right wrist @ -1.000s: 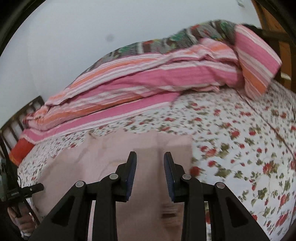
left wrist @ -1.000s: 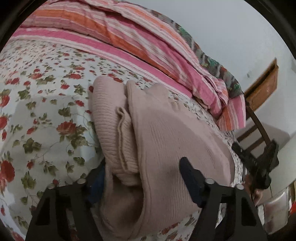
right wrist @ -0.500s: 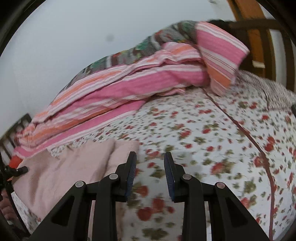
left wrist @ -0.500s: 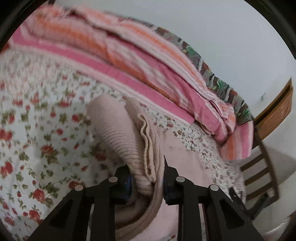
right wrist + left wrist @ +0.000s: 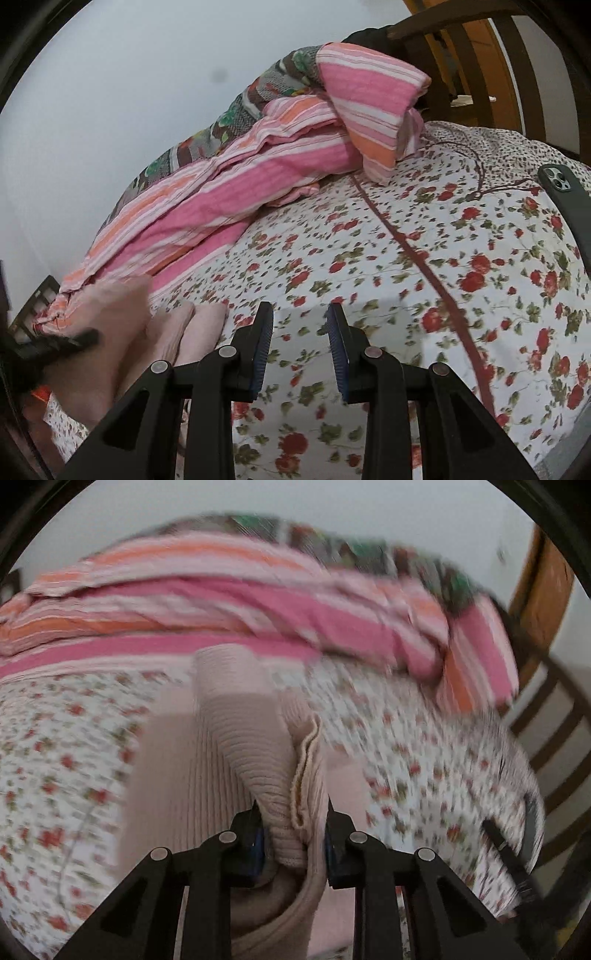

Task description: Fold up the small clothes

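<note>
A pale pink ribbed knit garment (image 5: pixel 236 746) lies bunched on the floral bedsheet (image 5: pixel 55 760). My left gripper (image 5: pixel 291 812) is shut on a thick fold of it, and the cream-edged hem stands up between the pads. This view is blurred by motion. In the right wrist view the same garment (image 5: pixel 173 332) sits at the lower left, with the dark left gripper (image 5: pixel 55 343) blurred beside it. My right gripper (image 5: pixel 300 314) hangs over the bare sheet (image 5: pixel 406 277) to the right of the garment, jaws apart with nothing between them.
A pink and orange striped quilt (image 5: pixel 258 177) is heaped along the wall side of the bed. A dark phone (image 5: pixel 569 206) lies on the sheet at the right. Dark wooden slats (image 5: pixel 480 55) stand beyond the quilt's end.
The left gripper closed on the garment's fold and swung across the bed with it, slightly upward. The right gripper slid right, off the garment and over bare sheet, jaws unchanged.
</note>
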### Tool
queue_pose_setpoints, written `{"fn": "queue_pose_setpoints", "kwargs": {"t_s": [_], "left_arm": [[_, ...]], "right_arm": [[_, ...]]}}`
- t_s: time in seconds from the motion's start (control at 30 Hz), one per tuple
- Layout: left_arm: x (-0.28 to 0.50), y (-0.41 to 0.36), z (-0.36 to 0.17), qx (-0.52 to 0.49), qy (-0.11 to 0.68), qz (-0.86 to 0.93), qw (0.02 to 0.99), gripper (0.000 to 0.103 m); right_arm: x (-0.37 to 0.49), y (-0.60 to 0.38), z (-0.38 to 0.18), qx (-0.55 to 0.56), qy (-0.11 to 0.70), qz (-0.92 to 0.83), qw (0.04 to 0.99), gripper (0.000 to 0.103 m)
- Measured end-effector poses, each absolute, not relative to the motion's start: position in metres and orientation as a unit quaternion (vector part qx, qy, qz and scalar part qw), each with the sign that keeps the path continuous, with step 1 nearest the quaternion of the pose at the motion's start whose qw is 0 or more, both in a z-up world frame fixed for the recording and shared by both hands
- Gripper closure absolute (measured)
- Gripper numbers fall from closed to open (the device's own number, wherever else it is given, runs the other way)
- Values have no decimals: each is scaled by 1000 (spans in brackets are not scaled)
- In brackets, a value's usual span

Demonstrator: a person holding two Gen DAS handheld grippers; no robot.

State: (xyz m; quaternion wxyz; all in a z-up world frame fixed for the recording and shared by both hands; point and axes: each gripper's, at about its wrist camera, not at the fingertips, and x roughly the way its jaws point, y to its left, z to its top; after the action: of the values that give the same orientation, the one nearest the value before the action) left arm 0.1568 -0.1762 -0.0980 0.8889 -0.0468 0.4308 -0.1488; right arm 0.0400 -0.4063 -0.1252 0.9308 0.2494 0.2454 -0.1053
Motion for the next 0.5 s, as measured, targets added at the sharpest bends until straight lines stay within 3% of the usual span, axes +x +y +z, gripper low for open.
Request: {"fn": "queue_pose_setpoints", "kwargs": {"t_s": [0.1, 0.13, 0.17, 0.23, 0.5], "left_arm": [[153, -199, -114, -16, 431, -145, 891, 76], [150, -202, -114, -14, 425, -154, 892, 68], [149, -202, -112, -18, 425, -171, 889, 52], [150, -199, -109, -33, 434, -219, 874, 36], [143, -133, -79, -127, 404, -274, 864, 35]], "right_arm": [[35, -415, -125, 255, 245, -107, 929, 73], [34, -417, -126, 258, 245, -105, 929, 73], [34, -419, -126, 261, 245, -104, 928, 73], [34, -421, -127, 264, 245, -99, 928, 73], [46, -402, -127, 259, 259, -47, 929, 72]]}}
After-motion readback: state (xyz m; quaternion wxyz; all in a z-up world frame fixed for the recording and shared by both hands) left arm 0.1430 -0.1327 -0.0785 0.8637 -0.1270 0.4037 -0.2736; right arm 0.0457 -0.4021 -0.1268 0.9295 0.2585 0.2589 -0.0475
